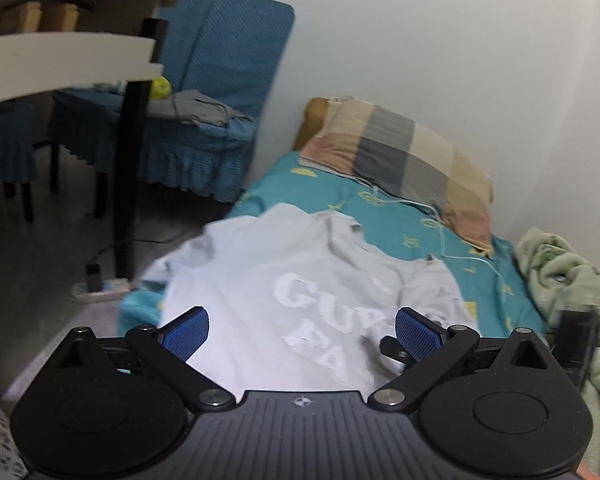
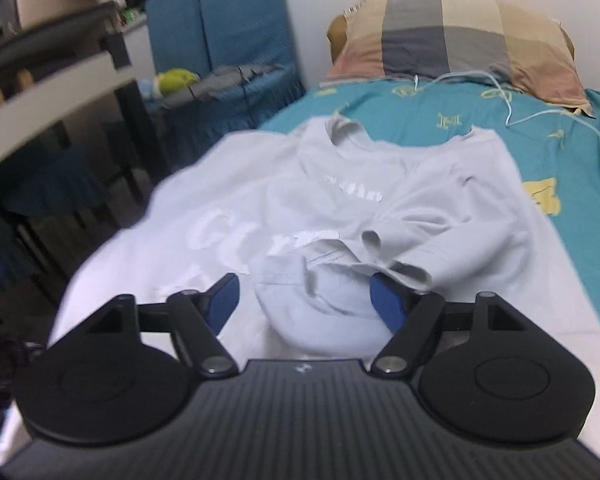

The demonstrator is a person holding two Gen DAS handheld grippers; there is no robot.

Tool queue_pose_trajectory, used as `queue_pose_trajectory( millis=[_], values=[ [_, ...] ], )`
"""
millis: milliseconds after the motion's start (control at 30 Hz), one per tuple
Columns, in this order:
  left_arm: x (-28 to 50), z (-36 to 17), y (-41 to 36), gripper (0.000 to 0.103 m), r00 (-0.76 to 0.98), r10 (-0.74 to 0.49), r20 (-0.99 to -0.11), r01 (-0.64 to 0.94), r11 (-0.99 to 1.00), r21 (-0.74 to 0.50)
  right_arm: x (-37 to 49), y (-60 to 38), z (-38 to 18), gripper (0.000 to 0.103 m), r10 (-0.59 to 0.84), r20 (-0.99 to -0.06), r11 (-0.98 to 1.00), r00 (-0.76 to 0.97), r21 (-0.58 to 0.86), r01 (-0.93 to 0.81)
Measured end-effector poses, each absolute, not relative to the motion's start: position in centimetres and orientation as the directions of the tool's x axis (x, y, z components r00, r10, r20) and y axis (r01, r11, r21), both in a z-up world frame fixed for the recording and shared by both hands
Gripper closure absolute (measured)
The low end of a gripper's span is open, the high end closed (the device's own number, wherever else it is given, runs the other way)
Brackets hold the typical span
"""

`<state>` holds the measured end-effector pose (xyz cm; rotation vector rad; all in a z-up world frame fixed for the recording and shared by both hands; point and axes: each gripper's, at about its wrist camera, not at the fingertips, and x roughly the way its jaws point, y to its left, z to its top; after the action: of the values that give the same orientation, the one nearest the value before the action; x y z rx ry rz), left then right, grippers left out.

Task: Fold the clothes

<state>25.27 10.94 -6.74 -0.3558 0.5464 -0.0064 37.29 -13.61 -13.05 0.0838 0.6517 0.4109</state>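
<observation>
Risk check from my end. T-shirt (image 2: 340, 208) lies on the bed (image 2: 440, 136), collar toward the pillow (image 2: 460, 40), printed side up, but it is not flat: one sleeve is flipped over onto the chest in a loose, rumpled roll just ahead of the right gripper (image 2: 304, 304).

Left gripper (image 1: 302, 334): jaws spread wide, nothing between the pads, only shirt fabric seen below them. Right gripper: jaws apart too; a fabric bulge sits in the gap but the pads are not pressing on it, so I read it as released, not holding.

What could go wrong, as I judge it:
- Rumpled sleeve roll: closing on it blind could catch several layers at once and drag the chest panel along, skewing the fold.
- Shirt's left edge reaches toward the side of the bed nearest the chair (image 1: 220, 92); a sideways pull could slide it off toward the floor.
- White cable (image 2: 512, 108) runs across the sheet near the collar; pushing the shirt up-bed could snag it.
- Both views are blurred, so edge and seam positions are uncertain; I can't tell exactly where the hem is.
</observation>
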Motion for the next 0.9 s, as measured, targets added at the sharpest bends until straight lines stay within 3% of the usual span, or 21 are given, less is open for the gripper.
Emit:
queue_pose_trajectory(
  millis=[267, 467, 700, 900],
  values=[
    [25.5, -8.2, 8.3, 0.002, 0.836, -0.224, -0.501, 0.029, 0.930, -0.367, 29.0, -20.4, -8.4, 0.029, 0.280, -0.687, 0.960, 0.671, 0.216, -0.180],
    [25.0, -8.6, 4.5, 0.003, 0.830, -0.256, -0.495, 0.141, 0.956, -0.258, 24.7, -21.5, -8.7, 0.029, 0.234, -0.608, 0.972, 0.758, 0.123, -0.201],
    [26.3, -9.5, -1.5, 0.006, 0.823, -0.266, -0.501, 0.275, 0.960, -0.058, 28.2, -22.8, -15.4, 0.030, 0.243, -0.754, 0.968, 0.611, 0.234, -0.096],
    [32.8, -10.1, -5.9, 0.008, 0.800, -0.302, -0.518, 0.383, 0.922, 0.055, 28.4, -24.3, -15.5, 0.030, 0.297, -0.740, 0.939, 0.603, 0.342, -0.042]
  ],
)
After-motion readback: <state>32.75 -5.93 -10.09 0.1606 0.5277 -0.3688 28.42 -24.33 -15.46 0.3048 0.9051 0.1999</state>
